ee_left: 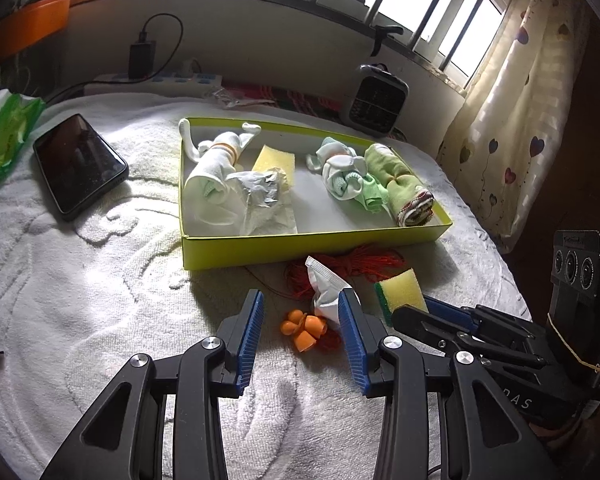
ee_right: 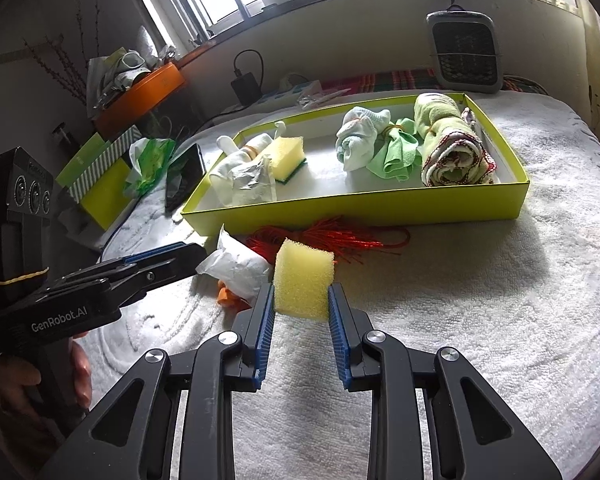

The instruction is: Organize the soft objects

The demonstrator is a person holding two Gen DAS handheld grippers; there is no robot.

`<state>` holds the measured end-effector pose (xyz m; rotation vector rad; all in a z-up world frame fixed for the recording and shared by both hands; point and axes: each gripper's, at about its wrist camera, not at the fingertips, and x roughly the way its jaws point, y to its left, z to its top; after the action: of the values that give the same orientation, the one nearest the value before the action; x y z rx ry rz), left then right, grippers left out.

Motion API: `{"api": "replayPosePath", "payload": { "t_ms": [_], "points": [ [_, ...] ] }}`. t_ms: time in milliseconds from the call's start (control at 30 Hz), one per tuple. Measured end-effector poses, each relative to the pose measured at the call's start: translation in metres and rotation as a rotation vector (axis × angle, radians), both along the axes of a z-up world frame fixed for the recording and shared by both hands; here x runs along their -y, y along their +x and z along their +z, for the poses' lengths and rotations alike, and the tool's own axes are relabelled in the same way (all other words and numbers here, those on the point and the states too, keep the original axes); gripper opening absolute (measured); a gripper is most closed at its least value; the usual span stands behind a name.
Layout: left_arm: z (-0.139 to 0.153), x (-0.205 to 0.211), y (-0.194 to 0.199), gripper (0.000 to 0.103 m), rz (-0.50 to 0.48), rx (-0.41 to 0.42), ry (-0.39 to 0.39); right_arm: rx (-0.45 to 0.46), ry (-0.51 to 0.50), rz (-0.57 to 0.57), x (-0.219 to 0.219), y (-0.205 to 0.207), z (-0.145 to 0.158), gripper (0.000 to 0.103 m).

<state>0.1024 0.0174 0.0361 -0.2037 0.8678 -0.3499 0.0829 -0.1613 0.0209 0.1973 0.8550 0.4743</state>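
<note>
Right gripper (ee_right: 301, 300) jaws clamped on yellow sponge (ee_right: 303, 278) between them; left gripper (ee_left: 302, 312) jaws spread, nothing held.

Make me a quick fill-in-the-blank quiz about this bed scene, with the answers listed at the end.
1. The right gripper is shut on a yellow ____.
2. The left gripper is ____, with orange earplugs lying between its fingers.
3. The rolled towel lies inside the ____ box.
4. Red ____ lies in front of that box.

Answers: sponge; open; green; string
</note>
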Motion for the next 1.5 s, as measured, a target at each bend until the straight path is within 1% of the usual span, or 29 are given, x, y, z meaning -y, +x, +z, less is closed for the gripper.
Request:
{"api": "replayPosePath", "payload": {
  "t_ms": [167, 267, 367, 467, 567, 633, 733, 933, 1100, 1167, 1233, 1300, 1367, 1500],
  "points": [
    [-0.001, 0.017, 0.001, 0.037, -0.038, -0.009, 0.025, -0.006, 0.015, -0.010, 0.008, -0.004, 0.000, 0.028],
    [0.000, 0.025, -0.001, 0.037, -0.053, 0.001, 0.028, -0.008, 0.021, -0.018, 0.013, -0.007, 0.000, 0.028],
    [-0.002, 0.035, 0.001, 0.037, -0.064, -0.006, 0.057, -0.008, 0.019, -0.028, 0.018, -0.011, 0.000, 0.028],
    [-0.003, 0.042, 0.001, 0.037, -0.069, -0.006, 0.070, -0.001, 0.018, -0.041, 0.023, -0.015, 0.001, 0.028],
    [-0.003, 0.050, 0.004, 0.037, -0.049, 0.011, 0.132, 0.008, 0.017, -0.058, 0.029, -0.019, 0.002, 0.028],
    [-0.004, 0.053, 0.006, 0.037, -0.046, 0.011, 0.143, 0.007, 0.026, -0.066, 0.032, -0.020, 0.001, 0.028],
    [-0.007, 0.059, 0.008, 0.037, -0.025, 0.013, 0.198, 0.002, 0.036, -0.064, 0.034, -0.020, -0.001, 0.028],
    [-0.008, 0.055, 0.010, 0.037, 0.003, 0.022, 0.200, 0.000, 0.043, -0.049, 0.033, -0.020, -0.003, 0.028],
    [-0.013, 0.055, 0.012, 0.037, 0.007, 0.004, 0.196, -0.005, 0.052, -0.047, 0.034, -0.020, -0.004, 0.028],
    [-0.013, 0.055, 0.012, 0.034, 0.005, 0.008, 0.194, -0.004, 0.053, -0.045, 0.034, -0.021, -0.004, 0.028],
    [-0.013, 0.056, 0.011, 0.026, -0.003, 0.014, 0.194, -0.005, 0.052, -0.046, 0.034, -0.021, -0.004, 0.028],
    [-0.014, 0.056, 0.010, 0.024, -0.004, 0.015, 0.196, -0.007, 0.052, -0.047, 0.034, -0.021, -0.004, 0.028],
    [-0.014, 0.055, 0.010, 0.021, -0.003, 0.018, 0.197, -0.007, 0.052, -0.047, 0.034, -0.021, -0.004, 0.028],
    [-0.013, 0.052, 0.008, 0.017, -0.002, 0.022, 0.181, -0.009, 0.049, -0.046, 0.034, -0.021, -0.005, 0.028]
  ]
}}
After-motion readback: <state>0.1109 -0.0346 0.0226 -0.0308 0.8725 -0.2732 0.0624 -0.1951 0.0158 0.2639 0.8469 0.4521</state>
